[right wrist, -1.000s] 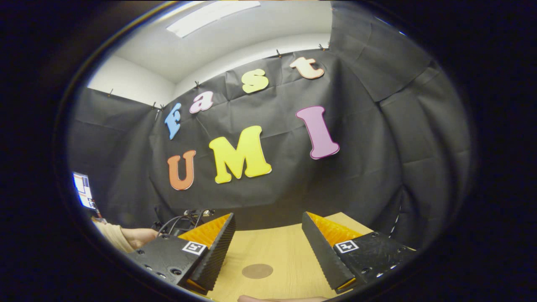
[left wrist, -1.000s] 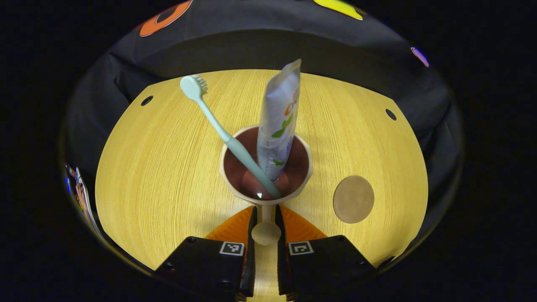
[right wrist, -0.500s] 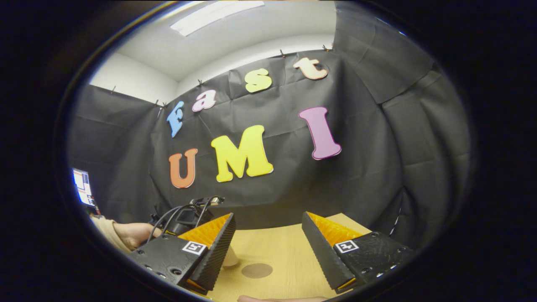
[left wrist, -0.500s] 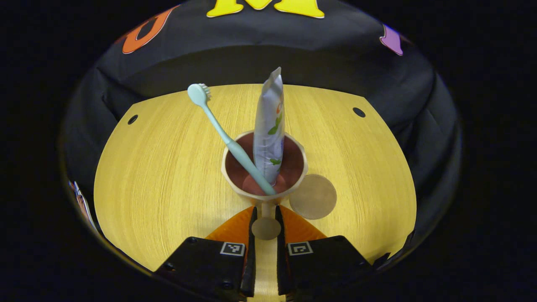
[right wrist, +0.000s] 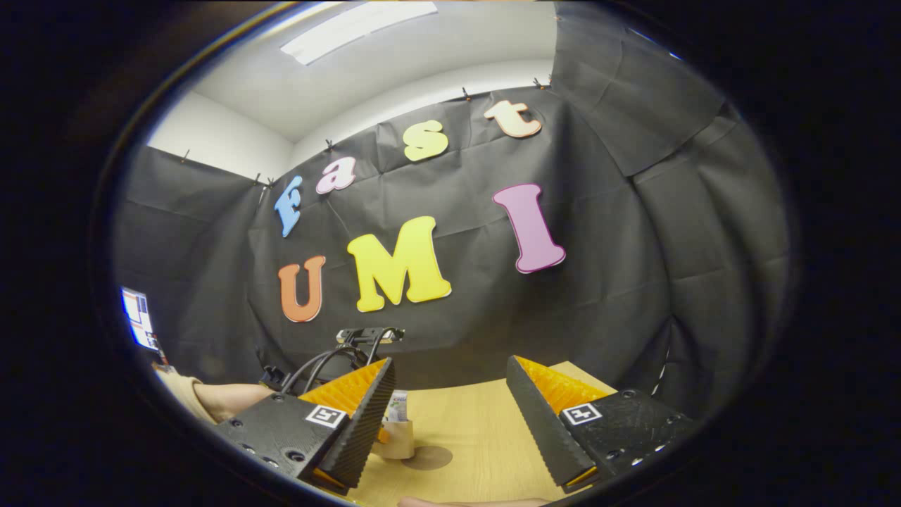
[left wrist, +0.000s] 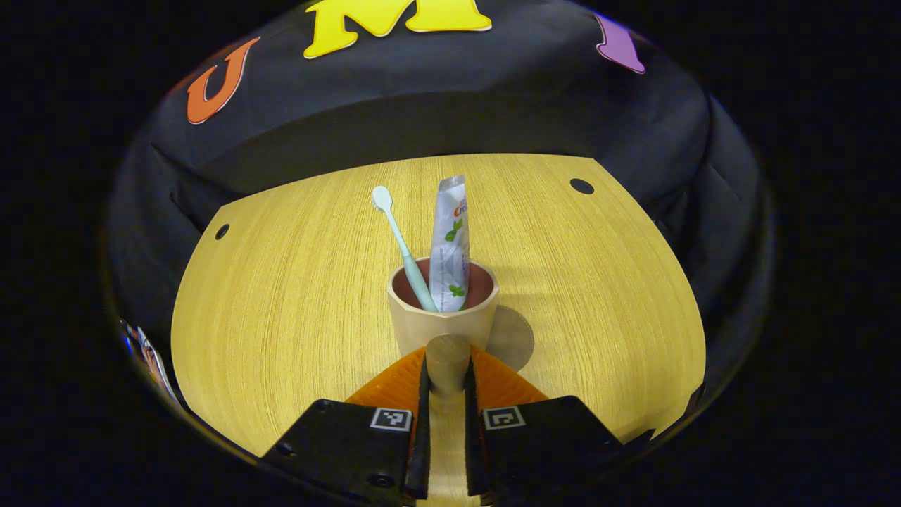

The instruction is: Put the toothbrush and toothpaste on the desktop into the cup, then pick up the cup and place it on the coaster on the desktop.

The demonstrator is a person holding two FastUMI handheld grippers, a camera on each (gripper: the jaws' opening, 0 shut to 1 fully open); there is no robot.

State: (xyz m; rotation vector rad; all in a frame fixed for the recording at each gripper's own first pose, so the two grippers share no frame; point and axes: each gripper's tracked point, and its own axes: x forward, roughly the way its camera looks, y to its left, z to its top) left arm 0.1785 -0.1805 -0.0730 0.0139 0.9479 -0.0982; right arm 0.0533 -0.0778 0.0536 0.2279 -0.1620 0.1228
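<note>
Beige cup [left wrist: 442,325] clamped by left hand-held gripper [left wrist: 445,366], coaster [left wrist: 512,339] half hidden (right hand-held gripper [right wrist: 450,401] agape).

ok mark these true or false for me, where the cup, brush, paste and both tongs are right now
1. The toothbrush and toothpaste both stand in the cup. True.
2. The left tongs are closed on the cup's handle. True.
3. The right tongs hold the toothpaste. False: they are open and hold nothing.
4. The toothbrush lies flat on the desktop. False: it leans in the cup, head up.
5. The cup is far from the coaster. False: it overlaps the coaster's edge.
</note>
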